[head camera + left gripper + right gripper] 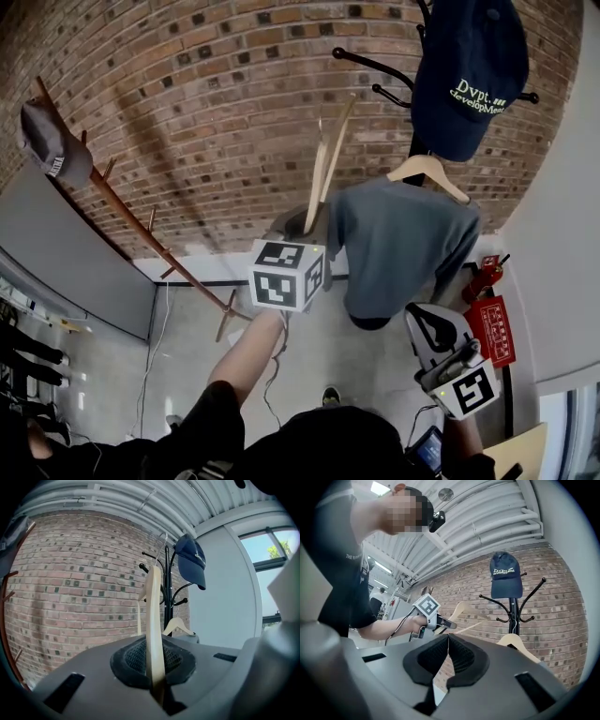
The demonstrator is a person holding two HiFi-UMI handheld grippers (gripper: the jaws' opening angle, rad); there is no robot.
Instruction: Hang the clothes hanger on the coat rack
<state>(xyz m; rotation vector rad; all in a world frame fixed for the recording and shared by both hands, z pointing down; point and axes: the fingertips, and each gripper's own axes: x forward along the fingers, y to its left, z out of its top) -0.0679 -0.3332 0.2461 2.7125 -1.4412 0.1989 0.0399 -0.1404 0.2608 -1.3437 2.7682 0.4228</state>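
My left gripper (302,228) is shut on the lower end of a bare wooden clothes hanger (323,169), which stands upright with its wire hook on top. In the left gripper view the hanger (153,616) runs up from the closed jaws (153,660), in front of the black coat rack (168,592). The rack (412,89) carries a navy cap (469,66) and a second wooden hanger (427,169) with a grey-blue shirt (403,244). The held hanger is left of the rack and apart from it. My right gripper (427,328) is low at the right, shut (447,641) and empty.
A brick wall (216,103) stands behind the rack. A slanted wooden rack (141,225) with a grey cap (52,145) leans at the left, above a grey panel (75,272). A red extinguisher and sign (492,323) sit by the white wall at the right.
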